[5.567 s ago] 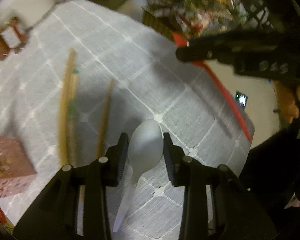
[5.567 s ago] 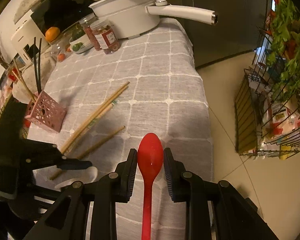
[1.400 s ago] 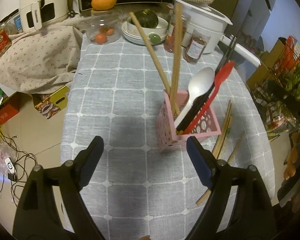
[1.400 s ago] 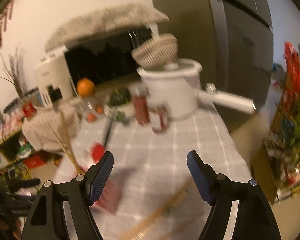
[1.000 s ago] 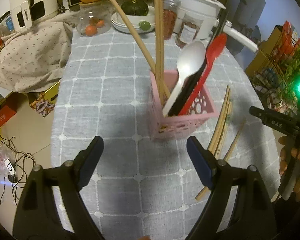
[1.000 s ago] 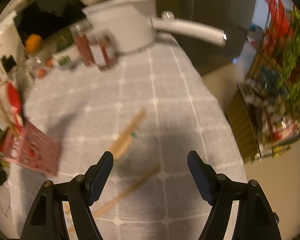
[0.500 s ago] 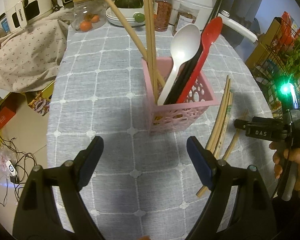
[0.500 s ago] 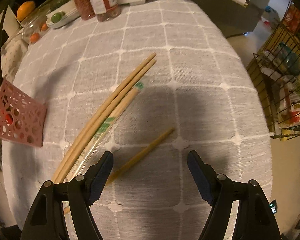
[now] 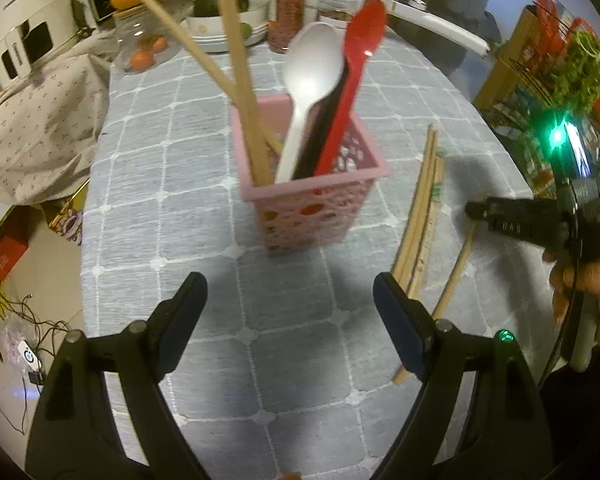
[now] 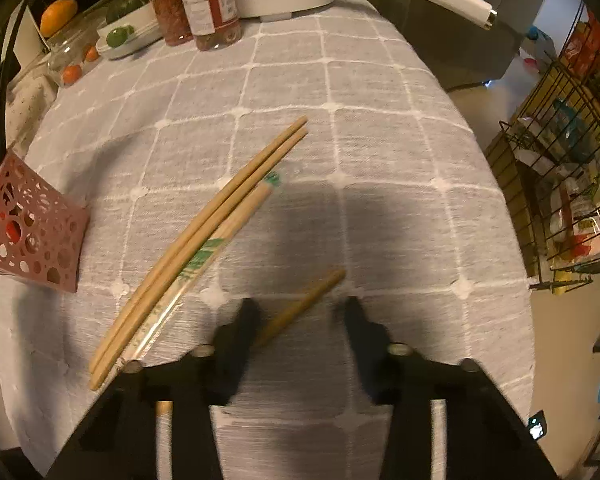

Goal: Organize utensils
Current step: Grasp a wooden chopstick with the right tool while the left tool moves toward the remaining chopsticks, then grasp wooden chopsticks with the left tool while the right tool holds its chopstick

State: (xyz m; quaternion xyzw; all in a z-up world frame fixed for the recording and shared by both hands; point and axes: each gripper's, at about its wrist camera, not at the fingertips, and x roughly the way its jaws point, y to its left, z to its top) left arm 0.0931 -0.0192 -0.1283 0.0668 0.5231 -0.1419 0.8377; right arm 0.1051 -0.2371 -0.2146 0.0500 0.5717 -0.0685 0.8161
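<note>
Right black two-finger gripper (image 10: 300,320) has just been closing w/ the lone brown wooden chopstick (image 10: 304,300) lying on the grey checked tablecloth (image 10: 380,140) between its blurred fingers, prob not pinched yet, while left black two-finger gripper (image 9: 290,300) gapes wide, empty, near the pink perforated plastic utensil basket (image 9: 312,216).

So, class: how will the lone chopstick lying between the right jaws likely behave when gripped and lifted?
The lone chopstick looks thin, wooden and straight: probably stiff and light. Gripped near one end, it may pivot. Being slender, it might roll on the tablecloth.
</note>
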